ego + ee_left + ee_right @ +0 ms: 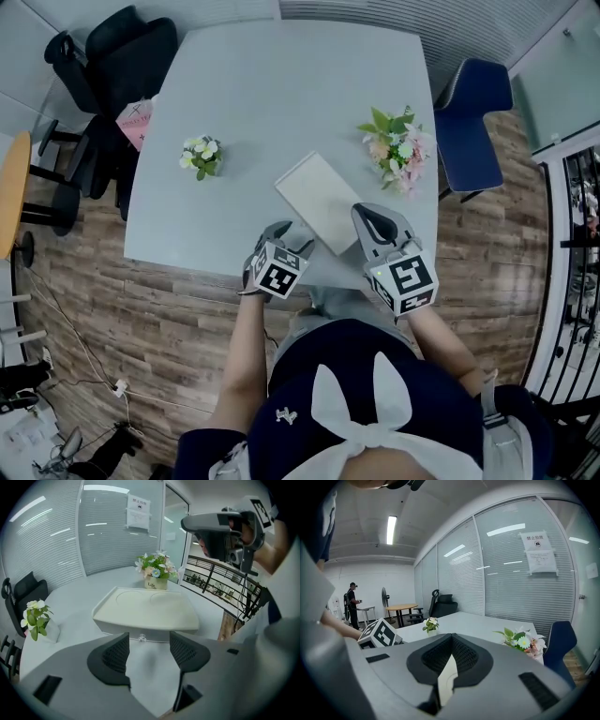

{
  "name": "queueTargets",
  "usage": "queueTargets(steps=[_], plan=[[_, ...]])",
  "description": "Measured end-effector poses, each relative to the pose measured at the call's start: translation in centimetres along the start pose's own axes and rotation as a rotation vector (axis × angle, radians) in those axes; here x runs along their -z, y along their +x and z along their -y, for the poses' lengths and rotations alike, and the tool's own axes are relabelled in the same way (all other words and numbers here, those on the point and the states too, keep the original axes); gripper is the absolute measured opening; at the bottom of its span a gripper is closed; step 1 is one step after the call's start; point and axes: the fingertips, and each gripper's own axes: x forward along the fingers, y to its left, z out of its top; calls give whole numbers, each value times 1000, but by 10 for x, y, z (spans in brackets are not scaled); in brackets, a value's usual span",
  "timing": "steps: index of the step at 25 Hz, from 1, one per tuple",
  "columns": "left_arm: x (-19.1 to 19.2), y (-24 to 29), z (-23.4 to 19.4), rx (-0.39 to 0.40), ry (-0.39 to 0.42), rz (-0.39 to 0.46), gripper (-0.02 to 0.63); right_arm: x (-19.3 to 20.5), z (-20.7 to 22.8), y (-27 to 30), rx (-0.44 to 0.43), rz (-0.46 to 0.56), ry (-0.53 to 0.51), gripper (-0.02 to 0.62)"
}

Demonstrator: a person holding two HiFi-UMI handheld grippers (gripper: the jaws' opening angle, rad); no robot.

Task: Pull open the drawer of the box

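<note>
The box (319, 201) is flat and white. It lies on the table (253, 94) near the front edge, turned a bit sideways. Its drawer (154, 636) is shut, with a tiny clear knob (142, 638) on its front.

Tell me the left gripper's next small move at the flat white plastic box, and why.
Probably ease the left gripper forward until its open jaws straddle the small clear knob on the drawer front of the flat white plastic box. The knob sits just beyond the jaws, roughly centred between them, and nothing is gripped yet.
</note>
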Motion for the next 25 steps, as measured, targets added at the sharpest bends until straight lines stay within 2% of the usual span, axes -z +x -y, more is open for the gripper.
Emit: queueTargets(steps=[13,25], plan=[[13,35,-11,55,57,-108,270,2,2,32,-32,-33,-1,5],[19,53,-9,96,65,-171,146,3,9,47,-42,-45,5,5]])
